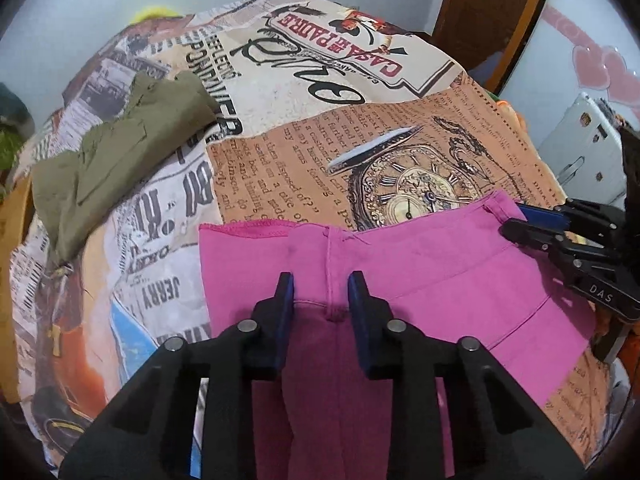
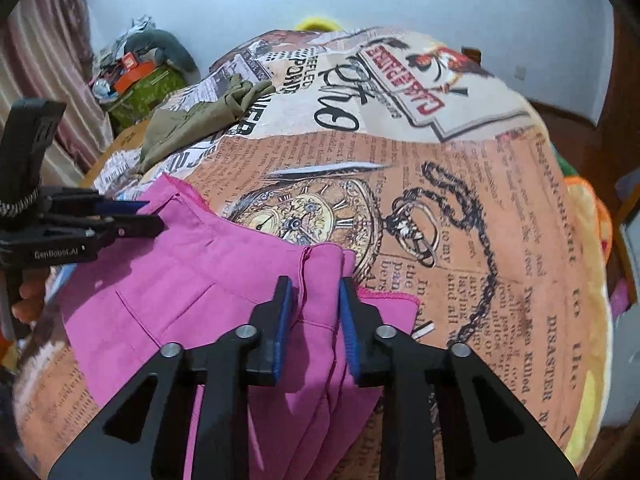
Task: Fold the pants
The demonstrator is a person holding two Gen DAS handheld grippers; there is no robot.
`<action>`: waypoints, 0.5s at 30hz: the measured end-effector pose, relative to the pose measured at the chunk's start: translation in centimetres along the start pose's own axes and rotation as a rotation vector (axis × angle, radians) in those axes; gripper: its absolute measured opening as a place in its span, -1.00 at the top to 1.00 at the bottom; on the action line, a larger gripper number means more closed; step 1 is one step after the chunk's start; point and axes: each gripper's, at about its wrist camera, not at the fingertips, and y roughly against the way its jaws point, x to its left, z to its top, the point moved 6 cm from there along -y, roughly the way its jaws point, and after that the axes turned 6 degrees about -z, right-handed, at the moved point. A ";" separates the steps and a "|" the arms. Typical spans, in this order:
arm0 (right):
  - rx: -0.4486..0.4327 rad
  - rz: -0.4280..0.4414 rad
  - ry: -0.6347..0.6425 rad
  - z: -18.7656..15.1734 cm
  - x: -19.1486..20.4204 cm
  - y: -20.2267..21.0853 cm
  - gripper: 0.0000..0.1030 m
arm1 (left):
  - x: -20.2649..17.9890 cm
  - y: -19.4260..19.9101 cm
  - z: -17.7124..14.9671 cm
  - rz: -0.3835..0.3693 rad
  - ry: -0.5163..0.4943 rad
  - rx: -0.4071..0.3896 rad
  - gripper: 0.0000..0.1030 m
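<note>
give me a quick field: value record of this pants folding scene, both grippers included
surface: bed cover with newspaper and pocket watch print
task item: pink pants, lying on the cover, partly bunched
left gripper: jaws apart, fabric fold between them, over the waistband area
right gripper: jaws apart, straddling a raised fold of the pants near one edge
other garment: olive green garment, crumpled, apart from the pink pants, farther back on the cover
background: pale wall, clutter beside the bed
</note>
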 end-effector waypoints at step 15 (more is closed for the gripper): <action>0.025 -0.047 -0.023 0.2 -0.8 0.2 0.47 | 0.2 1.4 0.8 0.092 -0.030 -0.015 0.44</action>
